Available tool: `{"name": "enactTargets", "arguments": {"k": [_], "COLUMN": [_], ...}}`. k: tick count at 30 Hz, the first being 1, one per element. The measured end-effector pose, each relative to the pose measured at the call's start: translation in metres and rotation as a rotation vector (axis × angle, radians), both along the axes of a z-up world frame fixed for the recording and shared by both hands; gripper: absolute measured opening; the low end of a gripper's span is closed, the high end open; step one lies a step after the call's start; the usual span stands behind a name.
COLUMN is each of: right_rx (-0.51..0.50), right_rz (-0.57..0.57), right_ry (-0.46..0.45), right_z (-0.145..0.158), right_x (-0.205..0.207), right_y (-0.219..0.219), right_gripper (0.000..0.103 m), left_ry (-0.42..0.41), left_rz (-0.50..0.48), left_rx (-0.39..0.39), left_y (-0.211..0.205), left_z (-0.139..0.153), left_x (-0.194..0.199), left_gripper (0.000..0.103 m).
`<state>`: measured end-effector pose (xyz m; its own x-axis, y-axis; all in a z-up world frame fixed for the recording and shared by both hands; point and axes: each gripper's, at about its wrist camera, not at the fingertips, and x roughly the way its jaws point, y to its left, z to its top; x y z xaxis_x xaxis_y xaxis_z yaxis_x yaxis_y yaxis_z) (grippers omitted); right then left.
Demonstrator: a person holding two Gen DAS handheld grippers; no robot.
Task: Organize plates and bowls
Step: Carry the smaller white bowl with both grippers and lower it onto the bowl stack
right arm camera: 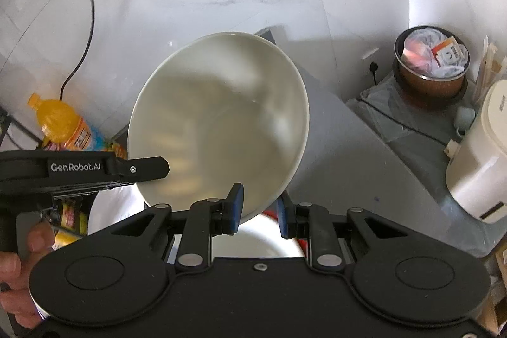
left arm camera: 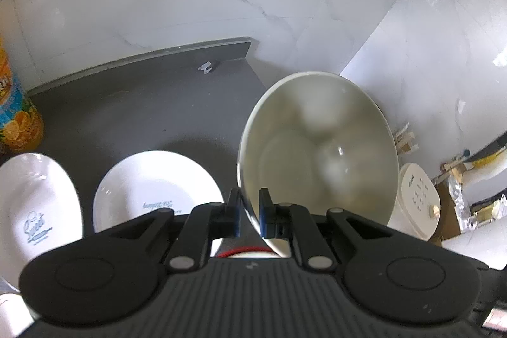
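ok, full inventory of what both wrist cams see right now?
bowl: at least 1, cream, tilted, lifted; same bowl in both views or two, unclear
plates: 2, white with blue print, on grey counter
red-rimmed dish: 1, white, below right tongs
drink bottle: 1, orange, left
appliance: 1, white, right
bin: 1, brown, full, far right
cable: 1, black, upper left
hand: 1, gripping left tongs' handle
left tongs: black, shut on bowl rim
right tongs: black, shut on bowl rim
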<state>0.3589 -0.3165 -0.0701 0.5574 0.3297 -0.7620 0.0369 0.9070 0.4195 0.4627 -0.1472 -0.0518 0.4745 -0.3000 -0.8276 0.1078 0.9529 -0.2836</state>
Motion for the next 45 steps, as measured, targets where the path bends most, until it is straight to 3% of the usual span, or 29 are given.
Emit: {"name": "enactTargets", "arguments": {"k": [11,22,41,45], "right_rx": [0.030,-0.010,-0.062,-0.091], "right_rz": [-0.007,0.015,0.040,0.053], "right_ry": [0.083,0.116,0.221,0.232], "right_z": [-0.014,-0.018,-0.041,-0.038], "right_x": [-0.036,-0.049,-0.050,-0.045], "right_y": [0.020,0.032,0.041,0.047], "right_gripper": [0.022,0.022,0.023,0.027], "left_ry": [0.066,0.139,0.259,0.275], "left_rz": [0.001,-0.030,-0.051,-0.024], "left_rx": [-0.013,0.009,0.025,0.038], "left_y": [0.020,0.029,0.029,0.032], "left_z": [-0.012,-0.039,-0.060,-0.071], "left_x": [-0.040,-0.063,-0.078,-0.081], "left_gripper": [0.009,0.009,0.010,0.010]}}
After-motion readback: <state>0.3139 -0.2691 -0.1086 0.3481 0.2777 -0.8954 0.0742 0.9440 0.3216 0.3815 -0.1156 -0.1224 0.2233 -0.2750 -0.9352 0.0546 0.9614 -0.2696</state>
